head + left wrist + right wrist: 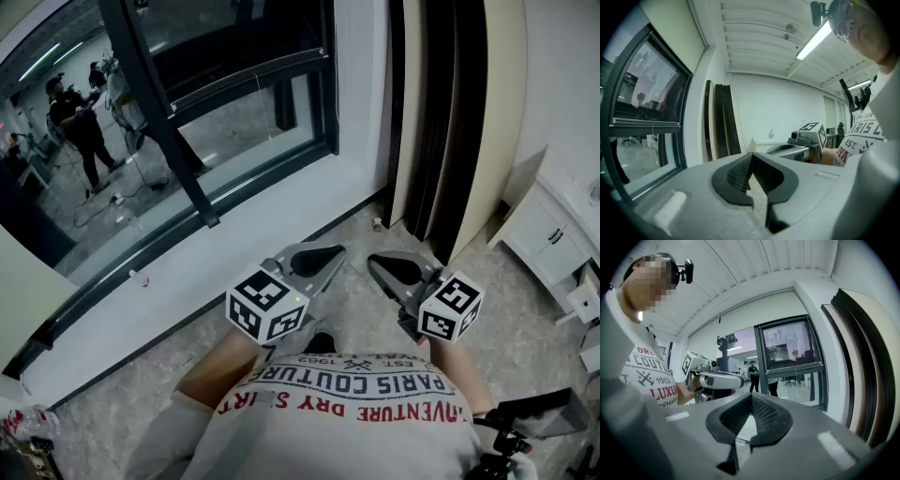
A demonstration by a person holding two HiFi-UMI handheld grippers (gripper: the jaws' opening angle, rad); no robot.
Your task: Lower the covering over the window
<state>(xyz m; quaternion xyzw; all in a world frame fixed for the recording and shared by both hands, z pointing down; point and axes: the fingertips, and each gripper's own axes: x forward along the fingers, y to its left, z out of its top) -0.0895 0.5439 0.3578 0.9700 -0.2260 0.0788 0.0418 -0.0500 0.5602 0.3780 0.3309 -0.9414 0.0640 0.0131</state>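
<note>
Head view: left grey gripper (330, 253), right grey gripper (377, 262) both closed, empty, side by side; dark-framed glass window (244, 112) at 11 o'clock.

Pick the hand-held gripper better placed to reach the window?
Left, likely. The left hand-held gripper sits on the window side; the right hand-held gripper is farther, by the dark panels. Both shut, empty.

Floor (361, 291) lies open between window sill (187, 272) and, apparently, panels (436, 112).
</note>
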